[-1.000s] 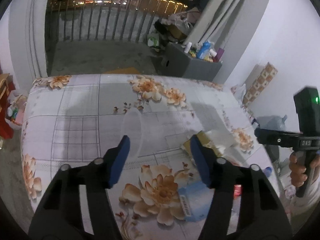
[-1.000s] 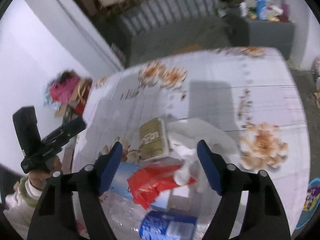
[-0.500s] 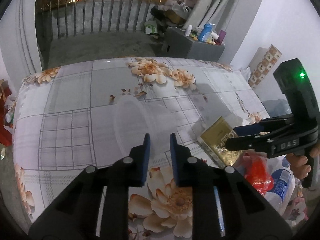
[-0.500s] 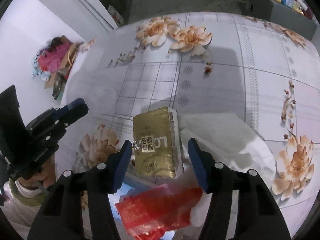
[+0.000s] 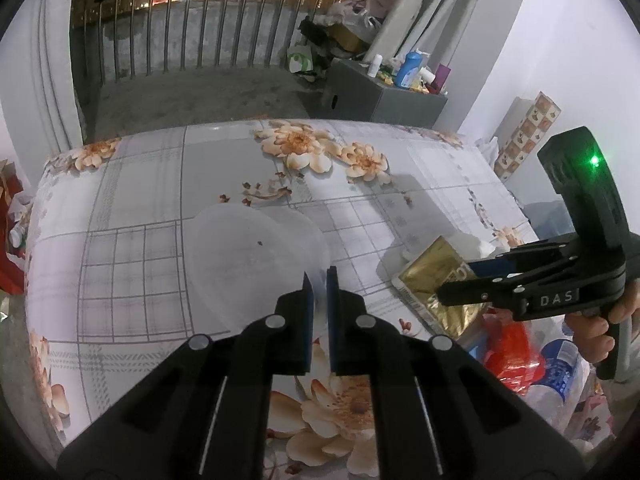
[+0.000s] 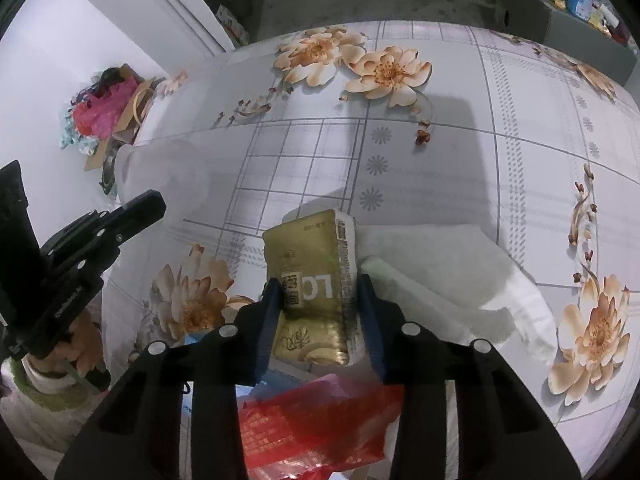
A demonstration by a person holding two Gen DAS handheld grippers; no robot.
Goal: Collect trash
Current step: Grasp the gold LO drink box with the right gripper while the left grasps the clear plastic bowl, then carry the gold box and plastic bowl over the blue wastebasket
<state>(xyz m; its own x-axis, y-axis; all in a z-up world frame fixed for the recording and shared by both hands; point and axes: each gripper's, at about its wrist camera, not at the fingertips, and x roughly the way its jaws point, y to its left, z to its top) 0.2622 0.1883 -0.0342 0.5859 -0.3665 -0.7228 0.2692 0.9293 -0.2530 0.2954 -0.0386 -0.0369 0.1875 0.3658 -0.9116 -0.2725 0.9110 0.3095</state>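
Left wrist: floral tablecloth [image 5: 160, 208], balcony railing [image 5: 224, 28], grey cabinet [image 5: 384, 100] behind.

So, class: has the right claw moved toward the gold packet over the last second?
Yes. The right claw has moved forward across the flowered tablecloth and closed on the gold packet, which earlier lay ahead of its open fingers.

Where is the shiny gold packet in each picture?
Left wrist view: the gold packet is at middle right, under the right gripper, which reaches in from the right.
Right wrist view: the packet is in the lower middle, clamped between the gripper's blue fingers.
Shared landmark: the red wrapper just beside it.
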